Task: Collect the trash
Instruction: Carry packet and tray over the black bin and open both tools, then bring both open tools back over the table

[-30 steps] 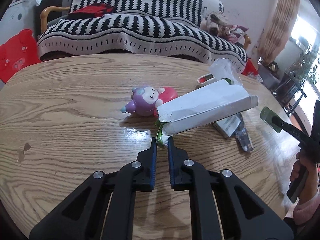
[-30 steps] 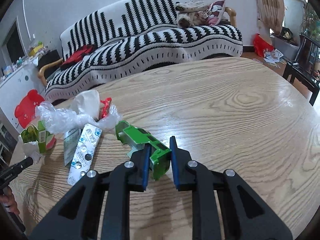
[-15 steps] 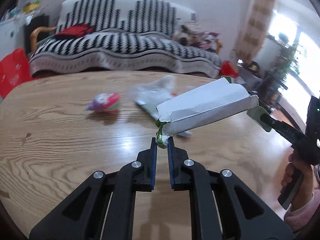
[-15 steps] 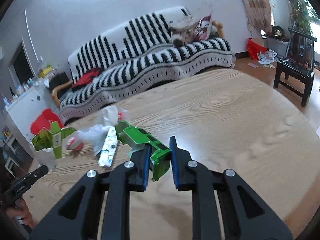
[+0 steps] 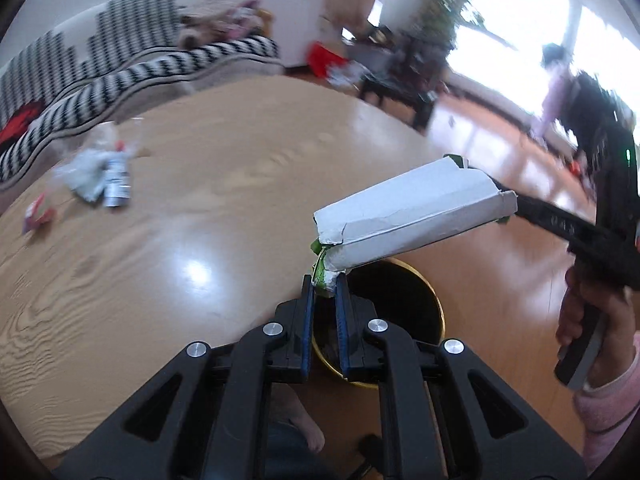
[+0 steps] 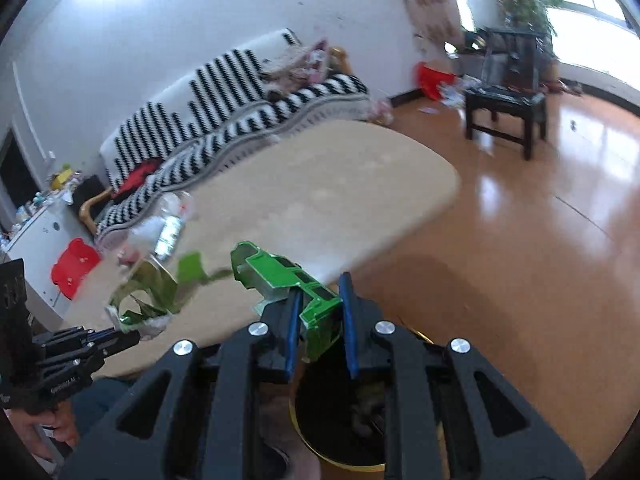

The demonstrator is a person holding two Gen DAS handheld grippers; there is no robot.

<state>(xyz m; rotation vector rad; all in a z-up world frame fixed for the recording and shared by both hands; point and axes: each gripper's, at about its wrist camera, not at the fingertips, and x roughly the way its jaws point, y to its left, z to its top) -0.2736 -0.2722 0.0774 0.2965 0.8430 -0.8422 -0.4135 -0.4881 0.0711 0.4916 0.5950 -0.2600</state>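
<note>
My left gripper [image 5: 325,292] is shut on the torn end of a white carton [image 5: 412,216] with a green inside, held over a gold-rimmed bin [image 5: 436,308] on the floor beside the table. My right gripper [image 6: 320,316] holds a flattened green box [image 6: 280,276] above the same bin [image 6: 344,432]; its jaws stand a little apart around the box. The left gripper with its carton [image 6: 148,292] also shows in the right wrist view at the lower left. The right gripper's body [image 5: 600,232] shows in the left wrist view at the right.
More trash lies on the wooden table [image 5: 180,200]: crumpled plastic with a blister pack [image 5: 100,172] and a small toy [image 5: 38,212] at the far left. A striped sofa [image 6: 224,120] stands behind the table. A dark stool [image 6: 504,112] stands on the floor at the right.
Both grippers have swung right off the table edge with their trash and now hang over the bin. The right jaws look a little wider apart.
</note>
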